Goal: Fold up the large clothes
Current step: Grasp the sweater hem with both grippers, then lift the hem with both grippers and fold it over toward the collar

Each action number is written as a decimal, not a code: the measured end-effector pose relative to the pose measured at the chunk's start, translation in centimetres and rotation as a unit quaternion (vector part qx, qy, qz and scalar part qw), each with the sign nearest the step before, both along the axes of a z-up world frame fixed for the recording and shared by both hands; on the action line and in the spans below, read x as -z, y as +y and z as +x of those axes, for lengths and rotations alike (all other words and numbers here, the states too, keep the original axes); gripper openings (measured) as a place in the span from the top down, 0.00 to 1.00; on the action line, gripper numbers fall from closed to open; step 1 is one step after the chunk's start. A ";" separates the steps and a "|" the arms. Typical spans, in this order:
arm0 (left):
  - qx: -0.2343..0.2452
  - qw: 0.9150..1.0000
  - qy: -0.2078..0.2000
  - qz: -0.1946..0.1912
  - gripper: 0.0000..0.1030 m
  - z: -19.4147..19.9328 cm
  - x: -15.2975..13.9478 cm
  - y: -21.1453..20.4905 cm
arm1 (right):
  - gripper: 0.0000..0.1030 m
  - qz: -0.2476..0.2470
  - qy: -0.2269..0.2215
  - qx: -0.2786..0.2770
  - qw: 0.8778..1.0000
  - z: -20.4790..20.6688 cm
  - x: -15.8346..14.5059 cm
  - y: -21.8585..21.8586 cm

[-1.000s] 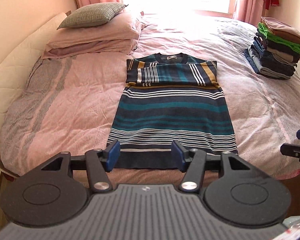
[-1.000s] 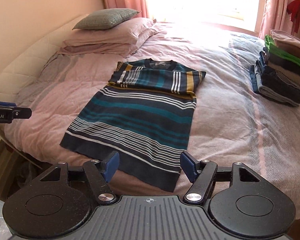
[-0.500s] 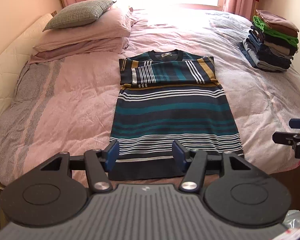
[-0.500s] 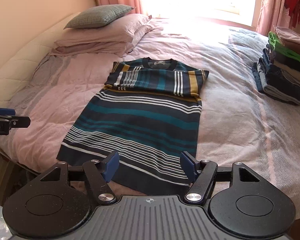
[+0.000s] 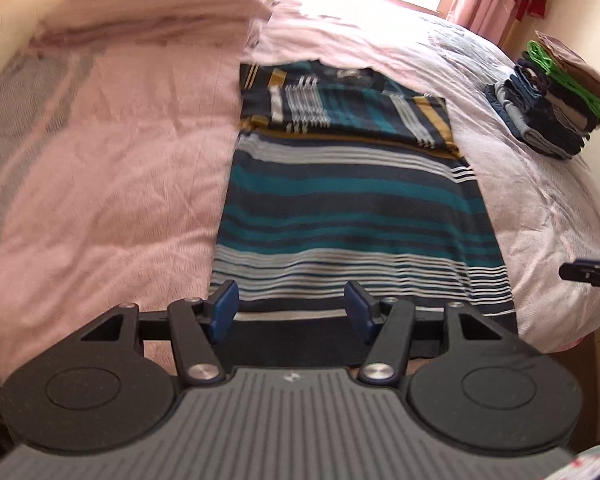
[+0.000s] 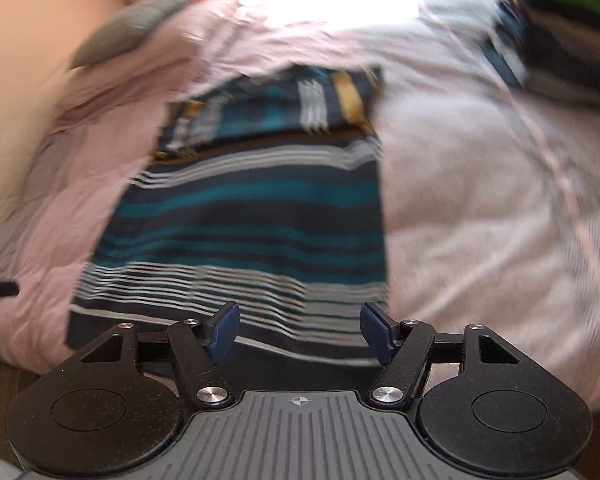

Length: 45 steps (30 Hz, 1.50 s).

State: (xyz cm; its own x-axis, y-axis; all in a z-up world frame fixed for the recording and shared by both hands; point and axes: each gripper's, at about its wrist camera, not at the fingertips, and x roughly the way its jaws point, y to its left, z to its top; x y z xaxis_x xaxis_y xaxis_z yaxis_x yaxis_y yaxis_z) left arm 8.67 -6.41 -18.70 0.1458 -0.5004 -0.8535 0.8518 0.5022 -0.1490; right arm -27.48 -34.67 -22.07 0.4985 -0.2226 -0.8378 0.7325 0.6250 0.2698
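A: How far along was the folding at that moment?

B: Partway, by the look of it. The striped sweater [image 5: 352, 200] lay flat on the pink bedspread [image 5: 112, 184], collar toward the window, with both sleeves already crossed over the chest in a neat band. The long body below that band was still at full length, so the lengthwise fold seemed to be what remained.

A: And the grippers?

B: The left gripper [image 5: 294, 310] stood over the near hem toward its left corner, jaws parted with nothing between the blue pads. The right gripper [image 6: 300, 332] stood over the hem toward the right corner, jaws spread wider, also holding nothing. Neither pad could be seen pressing on the cloth.

A: What was the garment like?

B: A soft knit, limp and thin, in navy and teal bands with clusters of fine white stripes and mustard bars on the sleeves. The hem was a plain dark strip, lying close to the bed's edge. The bedspread under it was lightly crinkled, so the fabric would likely drag a little.

A: Anything else on the bed?

B: A stack of folded clothes [image 5: 552, 108] sat at the far right, well apart from the sweater, and pink pillows [image 5: 156, 12] at the head.
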 end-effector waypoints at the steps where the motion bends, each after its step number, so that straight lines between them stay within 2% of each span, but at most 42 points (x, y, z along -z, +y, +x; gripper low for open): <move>1: -0.010 1.000 0.015 0.007 0.49 1.4 1.9 0.3 | 0.38 0.013 0.000 0.016 1.000 -0.7 1.7 -0.8; 5: -0.046 0.996 0.074 0.007 0.54 6.4 8.4 1.5 | 0.38 0.040 -0.016 0.053 0.998 -2.9 6.3 -3.2; 7: -0.046 0.993 0.105 -0.007 0.54 7.9 10.6 1.7 | 0.38 0.056 -0.052 0.067 0.995 -3.9 8.0 -4.0; 11: -0.041 0.989 0.132 -0.045 0.53 9.7 14.2 2.1 | 0.38 0.093 -0.115 0.090 0.985 -5.7 11.6 -5.9; 14: -0.045 0.980 0.167 -0.095 0.53 11.2 16.2 2.5 | 0.38 0.115 -0.170 0.085 0.975 -6.6 13.7 -6.8; 19: -0.030 0.962 0.216 -0.165 0.53 13.0 18.3 2.3 | 0.38 0.121 -0.239 0.077 0.960 -7.2 14.9 -7.0; 21: -0.021 0.955 0.232 -0.183 0.55 13.0 19.0 2.2 | 0.45 0.136 -0.250 0.067 0.956 -7.1 15.3 -6.3; 24: -0.037 0.947 0.255 -0.191 0.61 12.2 19.2 3.5 | 0.54 0.163 -0.251 0.064 0.952 -7.2 15.6 -5.4; 27: -0.023 0.942 0.269 -0.200 0.64 11.2 19.1 5.3 | 0.59 0.175 -0.265 0.069 0.946 -7.9 15.9 -5.2; 30: -0.031 0.937 0.285 -0.201 0.69 11.0 19.7 5.9 | 0.60 0.199 -0.270 0.074 0.939 -7.6 16.5 -5.8; 33: -0.031 0.926 0.311 -0.211 0.69 11.3 19.9 4.7 | 0.60 0.220 -0.261 0.066 0.938 -6.2 16.8 -6.5; 34: -0.030 0.925 0.316 -0.209 0.70 11.3 20.0 4.1 | 0.60 0.221 -0.259 0.068 0.938 -6.1 16.7 -6.6; 35: -0.028 0.927 0.314 -0.201 0.76 11.1 20.1 3.4 | 0.64 0.221 -0.258 0.069 0.938 -6.3 16.6 -6.5; 36: -0.023 0.933 0.303 -0.194 0.81 10.8 20.0 3.0 | 0.88 0.218 -0.253 0.073 0.940 -6.5 16.6 -6.3; 37: -0.020 0.939 0.288 -0.187 0.91 10.6 19.8 3.0 | 0.95 0.215 -0.248 0.081 0.941 -6.9 16.5 -6.2; 38: -0.020 0.942 0.277 -0.186 0.93 10.3 19.7 3.2 | 0.95 0.214 -0.258 0.083 0.938 -7.4 16.3 -5.9; 40: -0.023 0.942 0.270 -0.198 0.95 10.1 19.3 4.3 | 0.96 0.193 -0.272 0.081 0.939 -8.0 15.5 -5.0; 43: -0.017 0.948 0.236 -0.215 0.96 9.1 17.4 5.6 | 0.96 0.167 -0.302 0.076 0.936 -8.7 13.0 -3.9; 45: -0.010 0.948 0.218 -0.233 0.96 8.6 15.9 6.3 | 0.96 0.150 -0.316 0.075 0.934 -9.2 11.3 -3.2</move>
State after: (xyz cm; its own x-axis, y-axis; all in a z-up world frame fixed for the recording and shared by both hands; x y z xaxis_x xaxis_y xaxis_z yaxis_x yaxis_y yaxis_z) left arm 17.26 -0.10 -34.57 -0.1569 -0.8381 -0.5224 0.6494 0.3110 -0.6940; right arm -36.69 -37.89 -33.35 0.8962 -0.1321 -0.4235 0.4416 0.3554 0.8238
